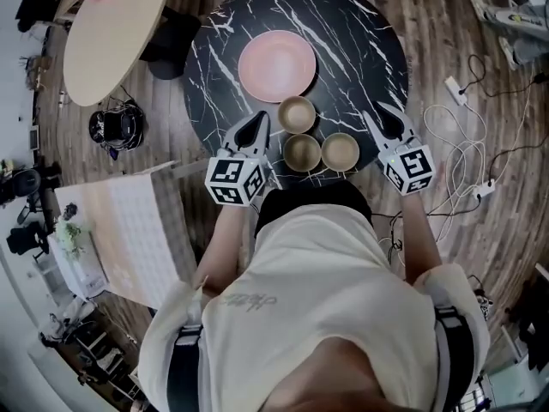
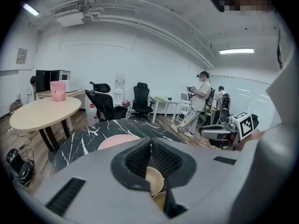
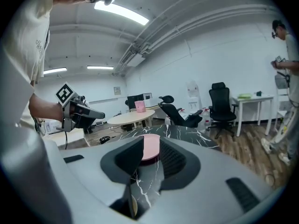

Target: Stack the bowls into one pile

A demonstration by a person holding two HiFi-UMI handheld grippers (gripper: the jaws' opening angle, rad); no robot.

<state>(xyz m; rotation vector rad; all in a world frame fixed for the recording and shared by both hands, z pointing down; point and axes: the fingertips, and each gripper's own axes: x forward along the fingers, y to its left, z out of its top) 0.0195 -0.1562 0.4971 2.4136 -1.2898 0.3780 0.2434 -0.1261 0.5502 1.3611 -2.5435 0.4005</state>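
Three tan bowls stand apart on the black marble table (image 1: 360,33): one (image 1: 297,114) behind, one (image 1: 302,152) at the front middle, one (image 1: 340,151) at the front right. A pink plate (image 1: 276,65) lies beyond them. My left gripper (image 1: 260,118) hovers just left of the bowls, its jaws closed together and empty. To the right of the bowls my right gripper (image 1: 379,112) is open and holds nothing. Below the left gripper (image 2: 150,141) in its own view show two bowls (image 2: 153,180). The plate (image 3: 150,148) shows between the right gripper's (image 3: 151,143) jaws.
A beige round table (image 1: 111,24) stands at the back left, with a black bag (image 1: 116,127) on the floor beside it. Cables and a power strip (image 1: 455,88) lie on the floor to the right. Office chairs (image 2: 105,104) and a standing person (image 2: 198,101) are beyond the table.
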